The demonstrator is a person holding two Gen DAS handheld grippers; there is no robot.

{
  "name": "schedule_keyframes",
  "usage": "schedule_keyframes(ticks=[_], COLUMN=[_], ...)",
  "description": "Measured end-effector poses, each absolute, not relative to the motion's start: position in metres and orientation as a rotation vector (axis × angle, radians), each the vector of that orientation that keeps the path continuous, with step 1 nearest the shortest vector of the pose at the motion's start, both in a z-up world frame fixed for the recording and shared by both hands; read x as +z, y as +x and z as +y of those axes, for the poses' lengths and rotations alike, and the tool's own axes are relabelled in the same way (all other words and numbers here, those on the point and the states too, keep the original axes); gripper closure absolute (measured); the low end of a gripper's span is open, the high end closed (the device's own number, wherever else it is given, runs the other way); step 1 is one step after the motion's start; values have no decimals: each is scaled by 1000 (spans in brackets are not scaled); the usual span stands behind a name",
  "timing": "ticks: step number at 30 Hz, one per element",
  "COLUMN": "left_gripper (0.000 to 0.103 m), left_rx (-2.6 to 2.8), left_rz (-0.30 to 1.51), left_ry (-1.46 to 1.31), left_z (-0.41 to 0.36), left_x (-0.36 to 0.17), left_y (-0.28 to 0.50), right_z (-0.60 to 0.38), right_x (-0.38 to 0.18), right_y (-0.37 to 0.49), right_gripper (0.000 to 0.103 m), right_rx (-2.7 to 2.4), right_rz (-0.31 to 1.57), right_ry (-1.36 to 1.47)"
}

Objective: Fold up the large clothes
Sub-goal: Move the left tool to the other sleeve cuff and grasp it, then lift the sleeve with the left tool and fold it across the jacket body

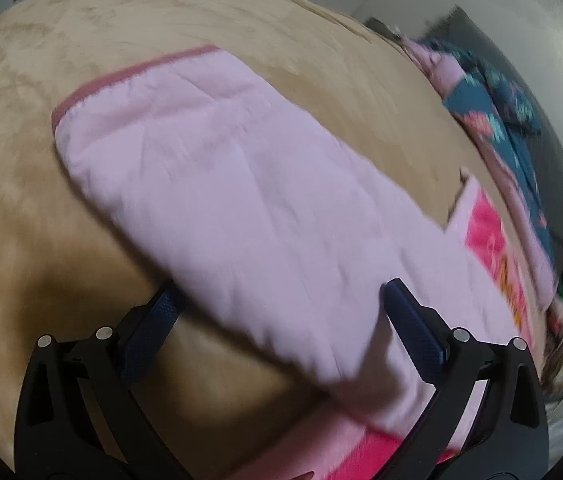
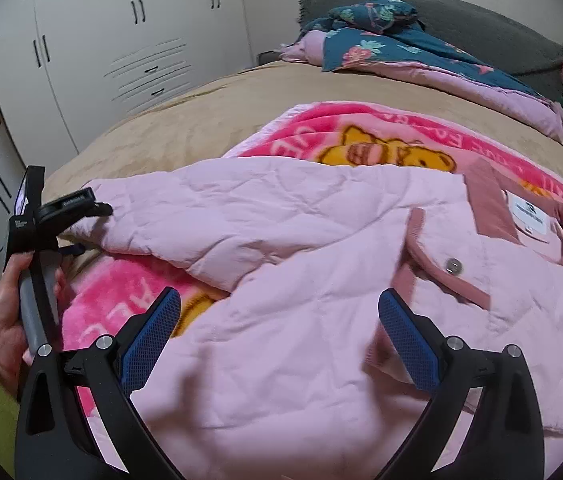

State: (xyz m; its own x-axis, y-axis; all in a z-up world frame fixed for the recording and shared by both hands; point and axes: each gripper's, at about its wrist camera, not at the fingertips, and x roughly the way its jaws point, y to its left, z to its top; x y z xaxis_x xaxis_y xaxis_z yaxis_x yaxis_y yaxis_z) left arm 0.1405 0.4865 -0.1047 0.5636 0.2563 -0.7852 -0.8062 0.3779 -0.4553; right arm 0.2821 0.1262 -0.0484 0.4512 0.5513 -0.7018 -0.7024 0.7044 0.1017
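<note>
- Your right gripper (image 2: 279, 330) hangs just over the body of the pink quilted jacket (image 2: 281, 340), its blue pads spread wide with nothing between them; that open stance suits a pinch on the front panel, not a hold.
- The jacket lies face up across the pink cartoon blanket (image 2: 129, 284), which in turn lies on the tan bed cover (image 2: 201, 120). The blanket gives you a flat working patch, so it makes sense that the garment is centred on it.
- Near your right pads the dusty-rose placket with its snap button (image 2: 452, 267) and the collar with a white label (image 2: 531, 216) show that the front is open and the neck points away to the right.
- Your left gripper (image 1: 277, 312) is also spread apart, straddling the sleeve (image 1: 209, 184) near where it meets the jacket body. The view is blurred, so I cannot tell whether a pad touches cloth.
- The sleeve stretches out over the bare bed cover, its rose cuff (image 1: 121, 80) at the far end, so I judge that it has yet to be folded inward.
- Farthest off, a teal floral quilt (image 2: 401, 52) is bunched against the dark headboard (image 2: 461, 20), with white wardrobe doors (image 2: 121, 40) beyond the bed.
</note>
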Motion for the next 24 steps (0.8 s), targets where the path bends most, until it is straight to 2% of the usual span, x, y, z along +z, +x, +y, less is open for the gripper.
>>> schedule_keyframes(ticks=[1, 6, 9, 15, 24], left_gripper=[10, 60, 77, 86, 89], left_rx=[745, 767, 754, 708, 601], left_rz=[689, 680, 670, 618, 529], left_ry=[-954, -862, -782, -639, -502], left_z=[490, 493, 482, 441, 360], left_x=[-104, -82, -60, -5, 79], left_y=[142, 150, 154, 160, 179], right_z=[123, 99, 80, 41, -24], right_x=[-48, -42, -36, -20, 5], right_y=[282, 285, 285, 278, 266], right_gripper=[4, 4, 4, 4, 4], right_rx=[777, 749, 730, 711, 677], right_rz=[780, 773, 765, 738, 691], right_ry=[-213, -188, -164, -104, -19])
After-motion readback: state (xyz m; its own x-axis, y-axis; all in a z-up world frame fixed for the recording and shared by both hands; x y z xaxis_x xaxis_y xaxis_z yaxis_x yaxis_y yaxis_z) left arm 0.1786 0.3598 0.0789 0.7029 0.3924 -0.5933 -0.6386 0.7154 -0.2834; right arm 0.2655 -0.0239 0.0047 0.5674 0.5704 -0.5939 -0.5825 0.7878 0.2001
